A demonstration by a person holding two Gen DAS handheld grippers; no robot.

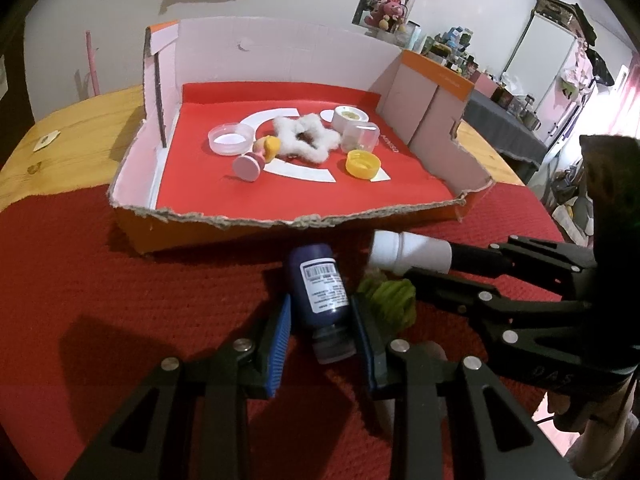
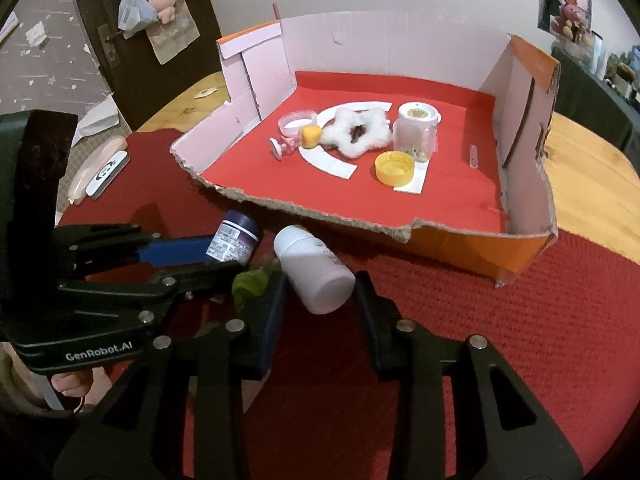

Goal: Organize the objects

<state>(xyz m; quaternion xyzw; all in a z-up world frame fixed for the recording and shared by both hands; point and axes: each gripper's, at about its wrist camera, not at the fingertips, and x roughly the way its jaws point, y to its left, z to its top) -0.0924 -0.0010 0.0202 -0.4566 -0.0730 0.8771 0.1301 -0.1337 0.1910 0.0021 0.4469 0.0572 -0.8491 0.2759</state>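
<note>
On the red cloth [image 1: 120, 280] in front of the cardboard box [image 1: 280, 220], my left gripper [image 1: 320, 300] is shut on a dark blue bottle [image 1: 318, 276] with a barcode label, its cap toward me. The right wrist view shows my right gripper [image 2: 320, 280] shut on a white bottle [image 2: 316, 268] lying tilted, base toward the camera. The same white bottle [image 1: 404, 252] and right gripper [image 1: 430, 264] appear at the right of the left wrist view. A green fuzzy item [image 1: 390, 300] lies between the two bottles.
The box holds a white fluffy star [image 1: 302, 138], a yellow cap [image 1: 362, 164], a clear lid [image 1: 230, 138], a white jar [image 1: 352, 116], a clear jar [image 1: 360, 136] and a pink stamp toy [image 1: 256, 158]. A flat white device [image 2: 106, 172] lies at the cloth's left edge.
</note>
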